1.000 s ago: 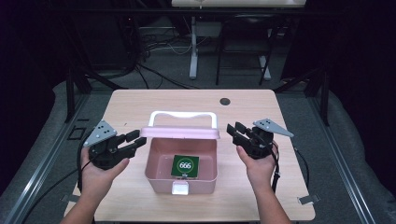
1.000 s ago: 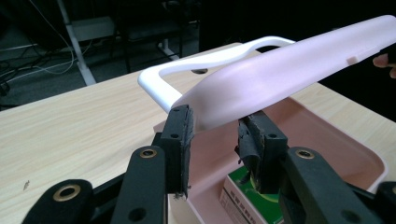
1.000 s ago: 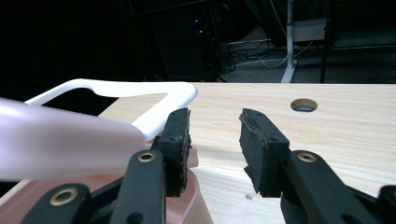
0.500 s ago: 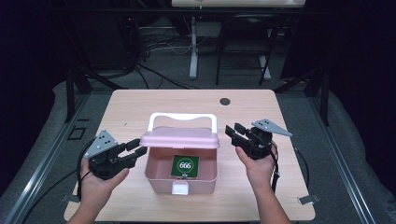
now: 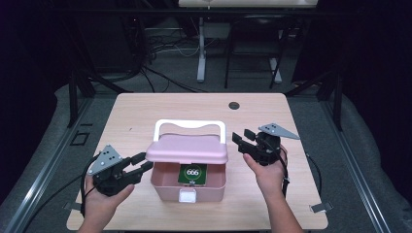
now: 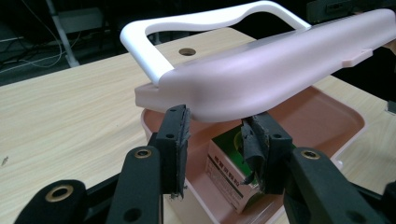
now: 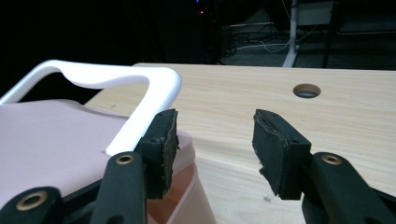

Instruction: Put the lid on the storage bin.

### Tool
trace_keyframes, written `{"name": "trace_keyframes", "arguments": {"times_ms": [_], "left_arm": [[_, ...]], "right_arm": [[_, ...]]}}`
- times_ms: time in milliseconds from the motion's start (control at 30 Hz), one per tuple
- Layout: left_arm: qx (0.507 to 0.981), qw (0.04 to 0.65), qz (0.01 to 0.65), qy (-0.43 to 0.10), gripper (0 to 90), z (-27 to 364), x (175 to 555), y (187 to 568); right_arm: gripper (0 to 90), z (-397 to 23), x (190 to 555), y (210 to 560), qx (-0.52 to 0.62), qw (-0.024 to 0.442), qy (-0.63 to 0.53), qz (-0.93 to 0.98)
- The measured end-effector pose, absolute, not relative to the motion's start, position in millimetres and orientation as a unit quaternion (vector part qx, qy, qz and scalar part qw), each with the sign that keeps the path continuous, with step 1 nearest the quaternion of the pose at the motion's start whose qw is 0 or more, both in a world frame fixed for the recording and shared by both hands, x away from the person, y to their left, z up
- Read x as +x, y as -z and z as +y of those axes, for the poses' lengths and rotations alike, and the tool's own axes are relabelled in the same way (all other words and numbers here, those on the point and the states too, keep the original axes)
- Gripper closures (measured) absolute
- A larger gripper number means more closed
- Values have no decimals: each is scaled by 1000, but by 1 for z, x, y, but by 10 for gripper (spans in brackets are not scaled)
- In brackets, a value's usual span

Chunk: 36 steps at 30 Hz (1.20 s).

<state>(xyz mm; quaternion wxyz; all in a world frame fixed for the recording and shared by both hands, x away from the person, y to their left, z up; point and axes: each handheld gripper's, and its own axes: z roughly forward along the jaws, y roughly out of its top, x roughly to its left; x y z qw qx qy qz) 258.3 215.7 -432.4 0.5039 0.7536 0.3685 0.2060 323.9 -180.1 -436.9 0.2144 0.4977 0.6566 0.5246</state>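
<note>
Pink plastic makes up the box (image 5: pixel 187 182), which sits on the table (image 5: pixel 145 109) between the two grippers, its lid (image 5: pixel 187 148) partly raised with the white handle (image 5: pixel 189 125) standing above it. The left gripper (image 5: pixel 138 167) is just beside the box's left wall, its jaws parted and lately widening, with nothing pressed between them. In the left gripper view the lid (image 6: pixel 280 70) hangs just ahead of and above those jaws, and a green carton (image 6: pixel 231 170) lies in the box (image 6: pixel 327 116) straight beyond the gap. The right gripper (image 5: pixel 243 141) hovers just off the lid's right edge, its jaws spread wide after opening further, and empty. In the right gripper view the handle (image 7: pixel 140 88) curves past its left pad, the lid (image 7: pixel 51 144) lies below and to that side, and bare table (image 7: pixel 233 93) with a round hole (image 7: pixel 307 90) lies ahead.
</note>
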Motion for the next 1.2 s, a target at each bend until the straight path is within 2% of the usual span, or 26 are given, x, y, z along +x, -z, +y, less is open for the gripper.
{"name": "trace_keyframes", "arguments": {"times_ms": [567,767,1200], "left_arm": [[757,501,375,-189,587,217,253,454],[760,499,374,-182,575,218,251,460],[760,496,377,-184,588,222,243,468]], "right_arm": [[466,-173,325,440,486,218,-515,671],[482,-173,325,443,487,232,-509,671],[490,-177,326,445,494,228,-515,662]]}}
